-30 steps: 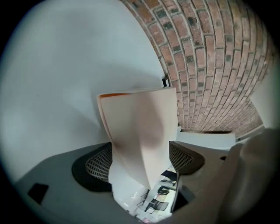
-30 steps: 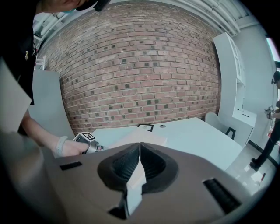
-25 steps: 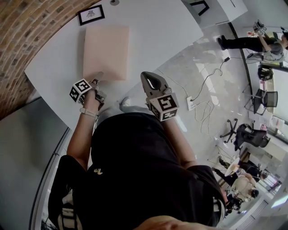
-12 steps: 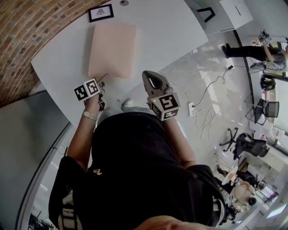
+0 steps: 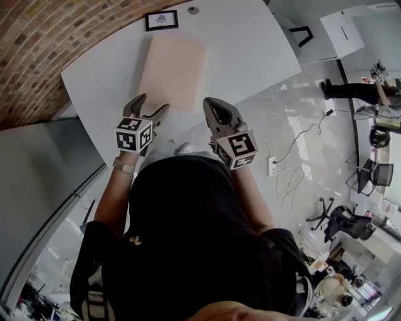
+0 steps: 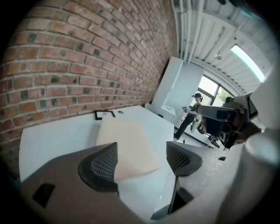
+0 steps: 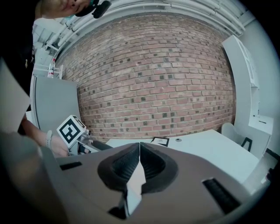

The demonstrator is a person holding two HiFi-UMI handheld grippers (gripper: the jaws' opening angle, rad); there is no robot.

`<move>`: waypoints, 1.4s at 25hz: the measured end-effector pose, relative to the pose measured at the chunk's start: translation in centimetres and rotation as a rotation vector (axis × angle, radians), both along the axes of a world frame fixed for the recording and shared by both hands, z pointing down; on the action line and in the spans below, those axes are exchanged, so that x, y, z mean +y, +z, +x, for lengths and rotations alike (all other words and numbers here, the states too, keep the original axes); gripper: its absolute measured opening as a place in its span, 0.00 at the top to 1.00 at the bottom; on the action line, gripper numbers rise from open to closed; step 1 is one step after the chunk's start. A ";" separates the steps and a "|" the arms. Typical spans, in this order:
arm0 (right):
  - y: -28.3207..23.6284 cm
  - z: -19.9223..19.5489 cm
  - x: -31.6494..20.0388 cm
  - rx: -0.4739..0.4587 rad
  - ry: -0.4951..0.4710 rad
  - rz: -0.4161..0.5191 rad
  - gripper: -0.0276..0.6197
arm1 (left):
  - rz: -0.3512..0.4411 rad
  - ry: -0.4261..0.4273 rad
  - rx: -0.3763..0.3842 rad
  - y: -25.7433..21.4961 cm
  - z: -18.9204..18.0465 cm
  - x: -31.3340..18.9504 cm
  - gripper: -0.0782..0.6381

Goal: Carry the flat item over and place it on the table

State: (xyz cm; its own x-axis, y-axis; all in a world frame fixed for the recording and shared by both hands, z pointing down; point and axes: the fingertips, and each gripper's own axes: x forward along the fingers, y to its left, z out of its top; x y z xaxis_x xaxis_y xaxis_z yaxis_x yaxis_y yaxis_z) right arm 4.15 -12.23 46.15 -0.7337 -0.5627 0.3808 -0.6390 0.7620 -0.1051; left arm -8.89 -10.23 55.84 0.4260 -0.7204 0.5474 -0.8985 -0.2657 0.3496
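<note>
A flat pale-pink item (image 5: pixel 172 69) lies flat on the white table (image 5: pixel 244 50), near the brick wall. My left gripper (image 5: pixel 150 103) hovers at the item's near edge with its jaws wide and closing a little. In the left gripper view the item (image 6: pixel 124 144) lies beyond the gap of that gripper (image 6: pixel 144 159), and neither pad touches it. My right gripper (image 5: pixel 216 110) is held beside the left one, over the table's near edge. Its jaws are shut with nothing between them (image 7: pixel 139 151).
A small black-framed picture (image 5: pixel 161 20) and a small round disc (image 5: pixel 193 10) lie on the table beyond the item. The brick wall (image 5: pixel 37 50) runs along the far left, a grey panel (image 5: pixel 44 175) below it. Cables and a power strip (image 5: pixel 274 166) lie on the floor right.
My left gripper has come up and back from the item's near left corner, and its open jaws now show. The item has stayed flat on the table. The right gripper has barely moved.
</note>
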 end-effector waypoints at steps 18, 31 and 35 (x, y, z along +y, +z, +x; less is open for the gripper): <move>-9.0 -1.9 2.1 -0.155 -0.145 0.168 0.94 | 0.529 0.033 0.087 -17.8 0.8 2.2 0.88; -10.4 -0.8 2.8 -0.164 -0.160 0.198 0.94 | 0.539 0.080 0.032 -20.1 3.1 3.5 0.88; -10.1 -0.6 3.0 -0.148 -0.162 0.201 0.94 | 0.541 0.085 -0.007 -19.8 3.3 3.4 0.89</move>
State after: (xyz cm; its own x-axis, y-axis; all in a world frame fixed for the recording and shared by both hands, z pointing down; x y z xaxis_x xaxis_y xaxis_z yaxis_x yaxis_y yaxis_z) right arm 3.56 -9.22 36.05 -0.8592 -0.4874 0.1557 -0.4966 0.8676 -0.0242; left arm -5.55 -6.83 36.09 0.4925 -0.8632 0.1111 -0.8678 -0.4775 0.1374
